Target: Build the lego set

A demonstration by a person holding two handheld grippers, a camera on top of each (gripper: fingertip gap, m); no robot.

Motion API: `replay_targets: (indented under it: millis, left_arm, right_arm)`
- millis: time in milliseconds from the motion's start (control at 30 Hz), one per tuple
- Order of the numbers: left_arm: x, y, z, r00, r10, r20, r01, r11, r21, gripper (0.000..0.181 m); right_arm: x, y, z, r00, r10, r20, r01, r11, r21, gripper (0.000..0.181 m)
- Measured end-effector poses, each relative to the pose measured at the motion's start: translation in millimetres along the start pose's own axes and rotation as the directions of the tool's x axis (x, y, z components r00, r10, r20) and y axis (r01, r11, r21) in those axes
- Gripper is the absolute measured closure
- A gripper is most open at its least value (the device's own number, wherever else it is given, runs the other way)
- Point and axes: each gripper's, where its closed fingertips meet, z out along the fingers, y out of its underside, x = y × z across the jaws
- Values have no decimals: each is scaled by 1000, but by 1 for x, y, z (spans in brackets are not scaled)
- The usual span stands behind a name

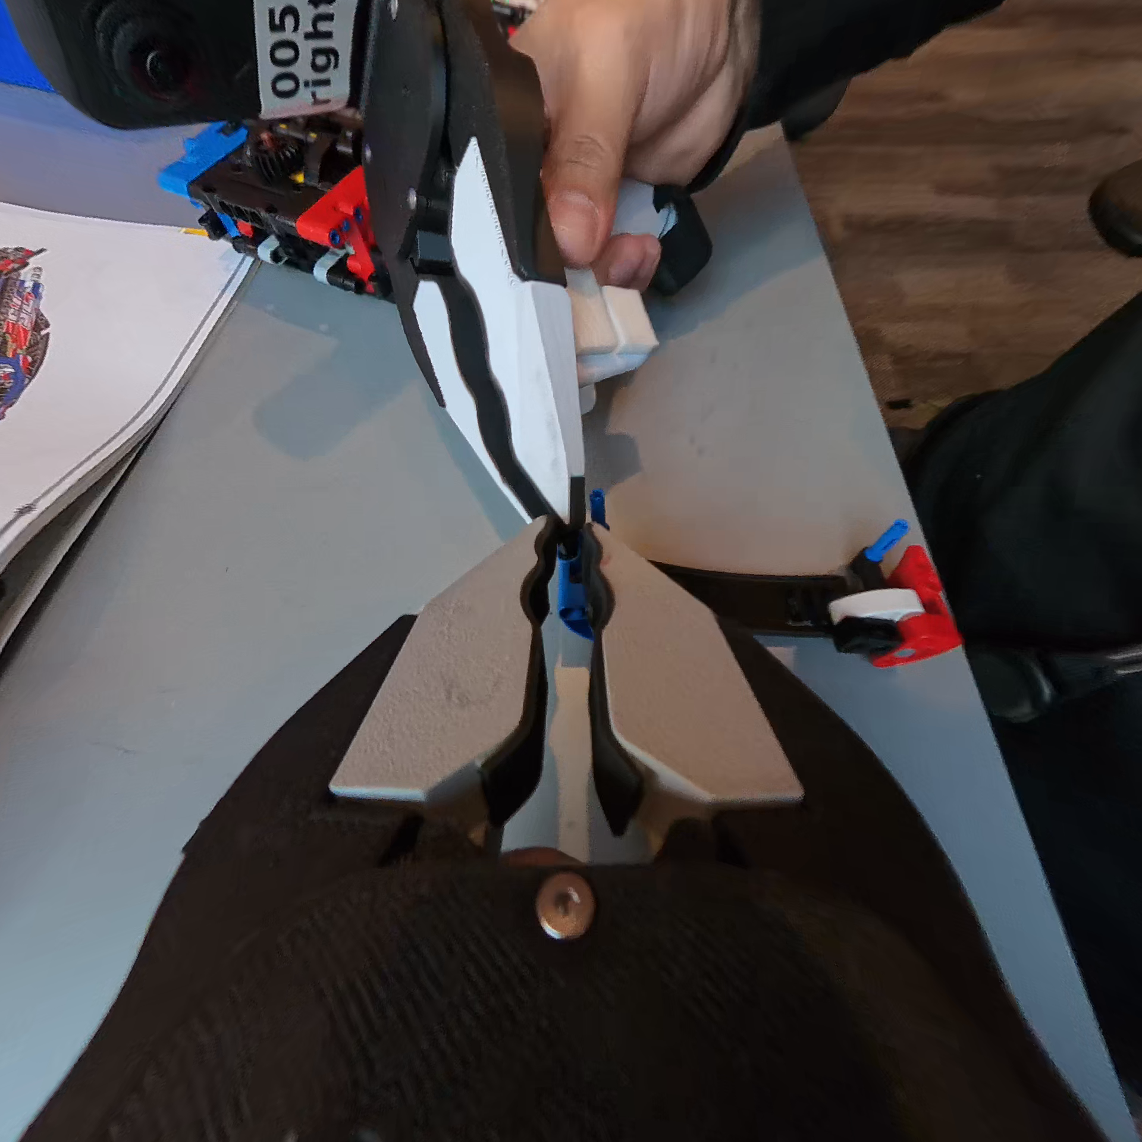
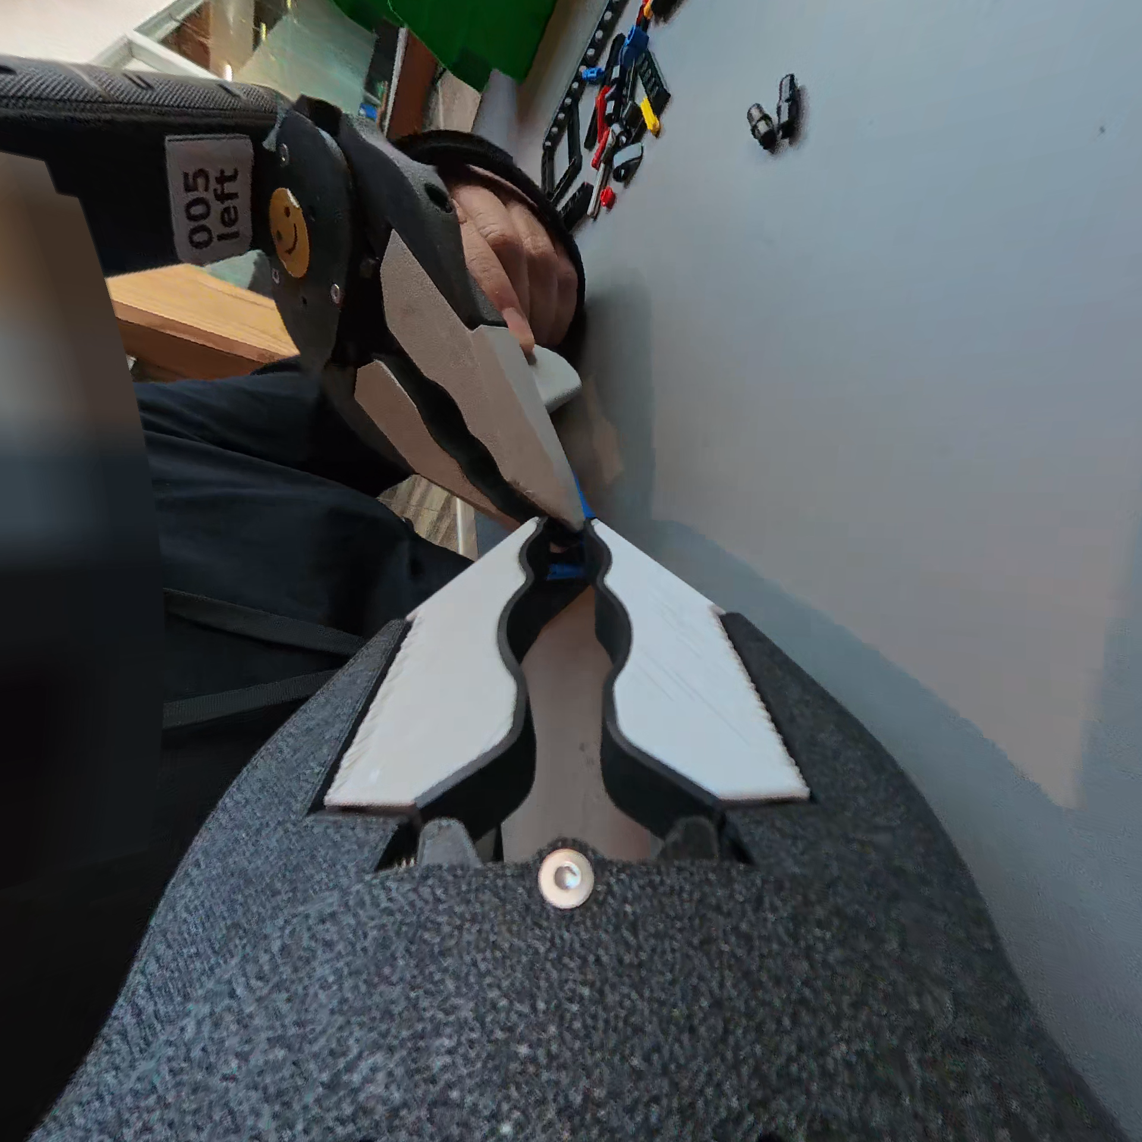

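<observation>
My left gripper point(image 1: 570, 532) is shut on a small blue Lego connector point(image 1: 570, 593), held upright between its fingertips above the grey table point(image 1: 309, 556). A short blue pin point(image 1: 598, 507) sticks up beside the tips. My right gripper point(image 1: 565, 516) comes down from above, tip to tip with the left one, and is shut on a small black pin point(image 1: 578, 494) at the connector's top. In the right wrist view my right gripper point(image 2: 565, 530) holds the black pin point(image 2: 559, 539), with the blue connector point(image 2: 565, 571) just below. The left gripper point(image 2: 571, 519) reaches in from the upper left.
A black beam with a white and red end point(image 1: 890, 612) lies near the table's right edge. The partly built red, black and blue model point(image 1: 296, 204) stands at the back beside the open instruction booklet point(image 1: 93, 371). Loose parts point(image 2: 618, 111) and two small black pieces point(image 2: 772, 117) lie farther off.
</observation>
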Motion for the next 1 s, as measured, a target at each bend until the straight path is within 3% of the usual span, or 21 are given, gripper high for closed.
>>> replay_targets:
  millis: [67,133,200,267,333,533,667,833,1000]
  left_arm:
    - [0,-1,-1,996,-70,-47,70,997,10,178]
    - [1,0,-2,986,-135,-98,136,991,3,177]
    - [0,-3,-6,981,-159,-111,164,986,34,168]
    - [-4,0,-8,978,-179,-103,182,983,22,157]
    - [-11,8,-12,976,-207,-62,207,978,-17,147]
    - [-1,8,-18,924,-352,-149,350,936,-42,159]
    - [-3,9,-12,921,-378,-97,373,925,-67,155]
    - [-12,16,-23,922,-384,58,386,922,-35,150]
    - [-6,12,-30,925,-361,114,361,932,21,155]
  right_arm:
    - [-2,-2,-3,1000,16,9,-16,1000,6,168]
    - [3,-6,-9,997,-59,-49,61,998,26,164]
    - [-5,-7,-14,990,-135,-48,137,990,42,166]
    - [0,-7,-15,966,-224,-131,232,972,48,159]
    - [3,-4,-14,928,-313,-202,324,946,24,157]
    - [-6,2,-17,737,-580,-348,611,791,-23,158]
    - [-11,2,-16,641,-661,-390,705,708,-40,158]
    - [-28,-9,-31,527,-703,-478,816,576,52,158]
    - [-26,-11,-32,571,-685,-453,788,611,70,162]
